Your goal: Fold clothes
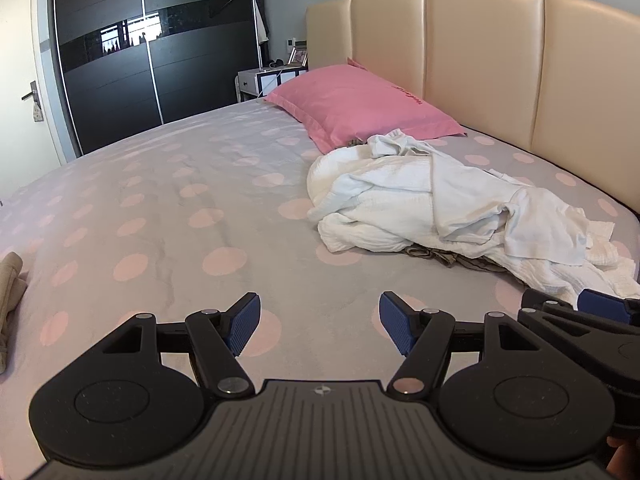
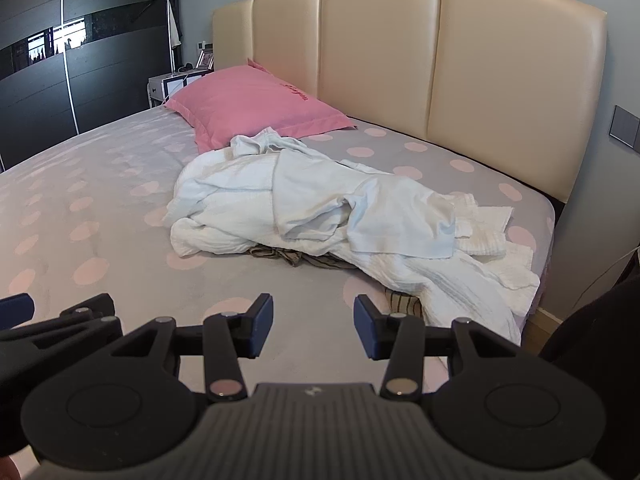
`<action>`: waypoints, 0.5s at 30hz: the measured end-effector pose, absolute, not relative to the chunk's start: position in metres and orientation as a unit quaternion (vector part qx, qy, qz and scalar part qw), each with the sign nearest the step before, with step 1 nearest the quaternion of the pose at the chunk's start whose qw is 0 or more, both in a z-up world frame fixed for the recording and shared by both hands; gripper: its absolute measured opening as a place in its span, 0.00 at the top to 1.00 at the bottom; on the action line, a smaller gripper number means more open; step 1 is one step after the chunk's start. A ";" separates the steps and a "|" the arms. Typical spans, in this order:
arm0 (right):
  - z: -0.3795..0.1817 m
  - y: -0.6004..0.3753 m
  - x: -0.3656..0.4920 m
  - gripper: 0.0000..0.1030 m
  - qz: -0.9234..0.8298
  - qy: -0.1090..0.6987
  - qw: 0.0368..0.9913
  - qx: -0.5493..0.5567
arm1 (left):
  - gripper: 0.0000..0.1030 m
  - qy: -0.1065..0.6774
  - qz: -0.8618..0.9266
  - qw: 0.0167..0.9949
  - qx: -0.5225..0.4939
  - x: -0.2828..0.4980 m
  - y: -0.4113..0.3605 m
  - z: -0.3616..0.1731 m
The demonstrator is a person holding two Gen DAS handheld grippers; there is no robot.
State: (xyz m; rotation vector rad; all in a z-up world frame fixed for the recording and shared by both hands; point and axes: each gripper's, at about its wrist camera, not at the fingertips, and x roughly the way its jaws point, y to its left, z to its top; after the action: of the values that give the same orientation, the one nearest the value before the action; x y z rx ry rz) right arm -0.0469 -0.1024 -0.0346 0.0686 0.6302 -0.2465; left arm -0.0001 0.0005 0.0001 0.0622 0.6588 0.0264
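A loose heap of white clothes lies on the grey sheet with pink dots, toward the headboard. Olive-brown cloth pokes out from under the heap, and a striped piece shows at its near edge. My left gripper hovers open over bare sheet, short of the heap and to its left. Beside it, my right gripper is open too and holds nothing, its right fingertip close to the striped piece. A folded beige garment lies at the far left edge of the left wrist view.
A pink pillow rests against the cream padded headboard. A dark sliding wardrobe and a small nightstand stand beyond the bed. The bed's right edge drops off near the wall.
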 end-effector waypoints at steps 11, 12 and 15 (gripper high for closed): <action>-0.039 -0.096 -0.050 0.54 -0.129 0.302 0.944 0.034 | 0.37 0.329 0.014 0.944 0.021 -0.001 0.006 0.001; -0.037 -0.099 -0.051 0.54 -0.127 0.304 0.944 0.036 | 0.37 0.329 0.014 0.944 0.020 -0.001 0.005 0.000; -0.035 -0.099 -0.053 0.54 -0.125 0.304 0.944 0.038 | 0.37 0.330 0.014 0.944 0.020 -0.001 0.004 -0.002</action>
State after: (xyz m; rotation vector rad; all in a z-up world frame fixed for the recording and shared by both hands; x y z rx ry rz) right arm -0.0528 -0.0985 -0.0352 0.0777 0.6197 -0.2542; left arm -0.0009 0.0037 -0.0016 0.0401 0.6728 0.0286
